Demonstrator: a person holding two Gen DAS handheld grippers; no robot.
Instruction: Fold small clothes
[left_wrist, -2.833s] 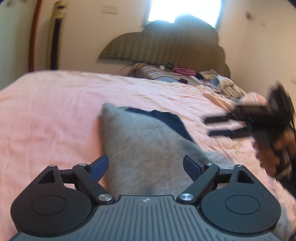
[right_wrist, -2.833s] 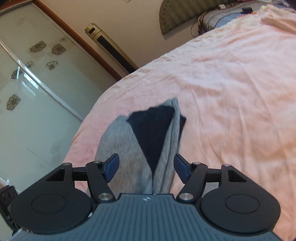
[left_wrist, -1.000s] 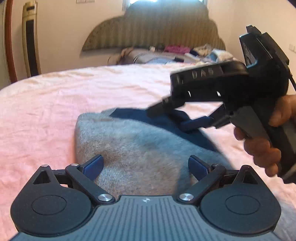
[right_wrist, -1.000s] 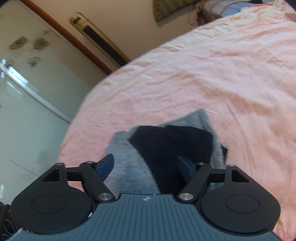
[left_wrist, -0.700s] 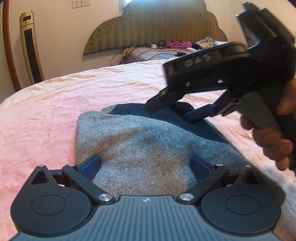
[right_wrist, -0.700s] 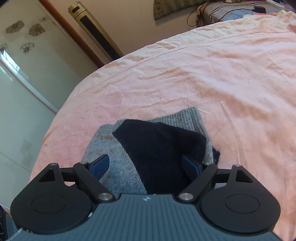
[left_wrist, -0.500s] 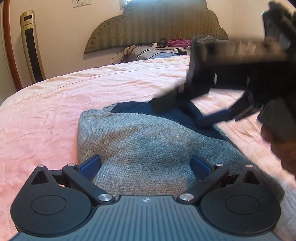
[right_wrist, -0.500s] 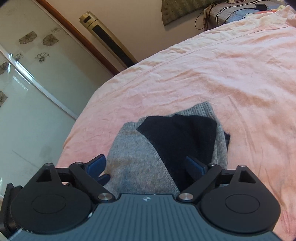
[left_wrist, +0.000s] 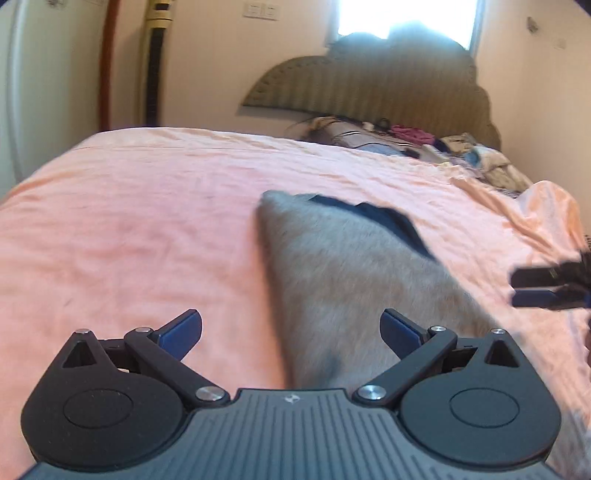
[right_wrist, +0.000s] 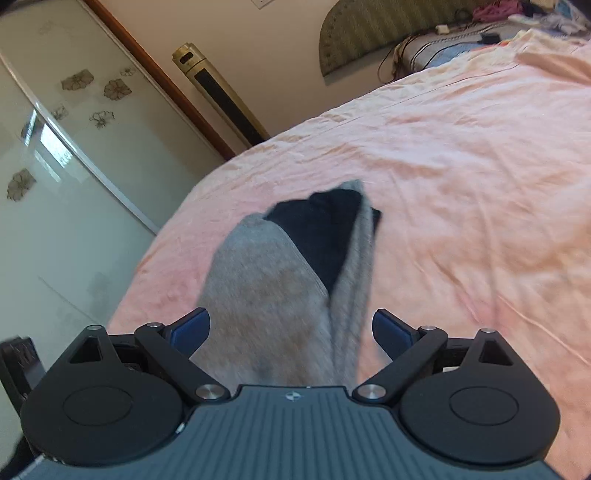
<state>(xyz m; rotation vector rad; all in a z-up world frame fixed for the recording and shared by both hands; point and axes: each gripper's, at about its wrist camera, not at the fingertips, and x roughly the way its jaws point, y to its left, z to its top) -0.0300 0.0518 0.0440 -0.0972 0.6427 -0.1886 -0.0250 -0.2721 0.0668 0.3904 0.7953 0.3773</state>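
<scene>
On the pink sheet (left_wrist: 155, 221), the grey garment (right_wrist: 273, 295) shows no legible label.

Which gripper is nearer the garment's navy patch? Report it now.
Right, probably. The right gripper, fingers just opened over the grey garment, sits on the navy patch side; the left gripper hangs open over the garment's other edge.

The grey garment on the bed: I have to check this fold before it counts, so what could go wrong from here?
1. The grey garment shows a dark inner layer at its far end, so the fold may be judged uneven.
2. Both the left gripper and the right gripper are open with nothing held; the loose layers could slide apart.
3. The pink sheet is wrinkled, so a drag may bunch it.
</scene>
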